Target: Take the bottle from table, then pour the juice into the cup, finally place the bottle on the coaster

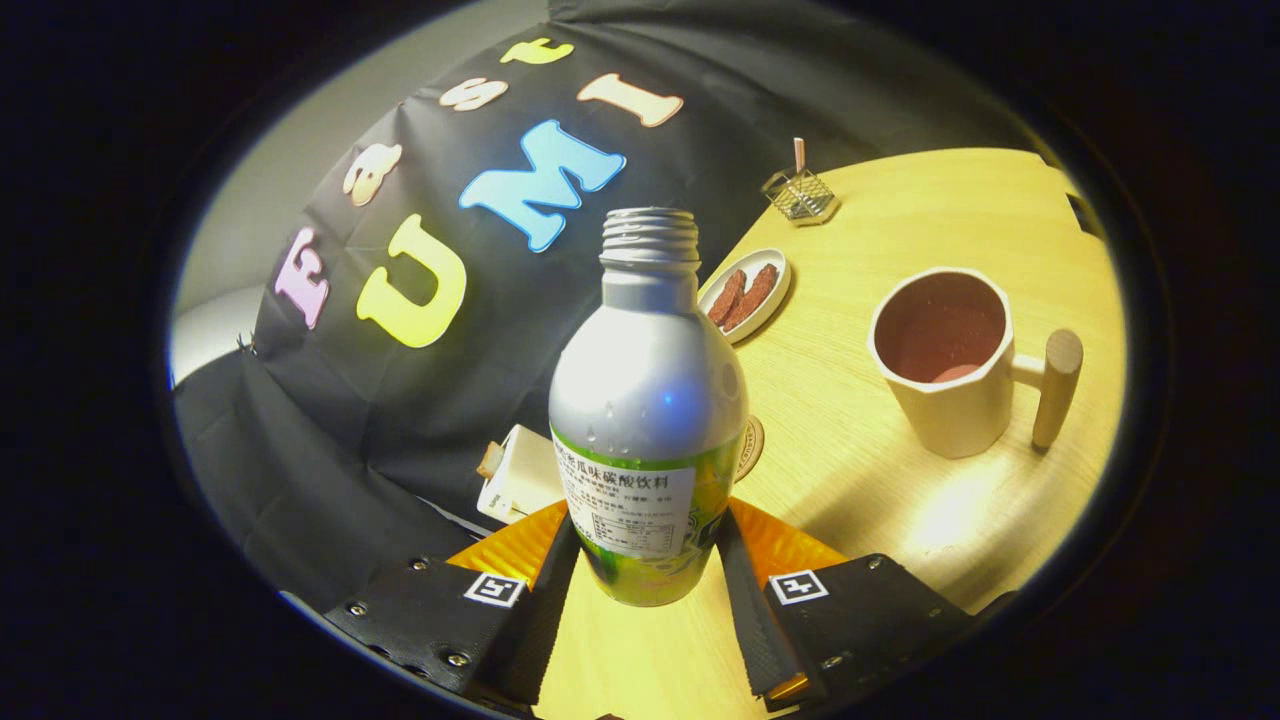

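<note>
Both fingers of the gripper (647, 590) are pressing the sides of the one uncapped bottle (647, 400), holding it upright, seemingly just off the table (900, 480); I judge the take done and the pour coming. Next, carrying it right and tipping over the single cup (950, 360); one coaster (750, 447) is peeking out behind the bottle, one snack plate (745, 292) farther off
</note>
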Motion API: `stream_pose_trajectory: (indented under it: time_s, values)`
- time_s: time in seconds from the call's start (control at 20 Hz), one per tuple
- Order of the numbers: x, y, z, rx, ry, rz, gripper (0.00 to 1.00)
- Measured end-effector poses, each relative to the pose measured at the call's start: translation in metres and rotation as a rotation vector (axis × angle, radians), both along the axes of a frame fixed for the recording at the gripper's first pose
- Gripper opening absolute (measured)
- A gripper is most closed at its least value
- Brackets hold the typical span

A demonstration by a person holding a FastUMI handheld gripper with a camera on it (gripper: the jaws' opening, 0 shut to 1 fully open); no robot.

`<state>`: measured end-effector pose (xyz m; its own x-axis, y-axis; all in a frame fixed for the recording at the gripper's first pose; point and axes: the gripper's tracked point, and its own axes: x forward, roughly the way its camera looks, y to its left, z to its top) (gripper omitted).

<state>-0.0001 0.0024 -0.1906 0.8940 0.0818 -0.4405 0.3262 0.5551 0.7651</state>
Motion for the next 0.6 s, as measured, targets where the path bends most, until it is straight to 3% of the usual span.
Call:
stream_pose_trajectory:
  time_s: [0.6]
  values:
    - [-0.007, -0.022, 0.002, 0.253, 0.011, -0.103, 0.74]
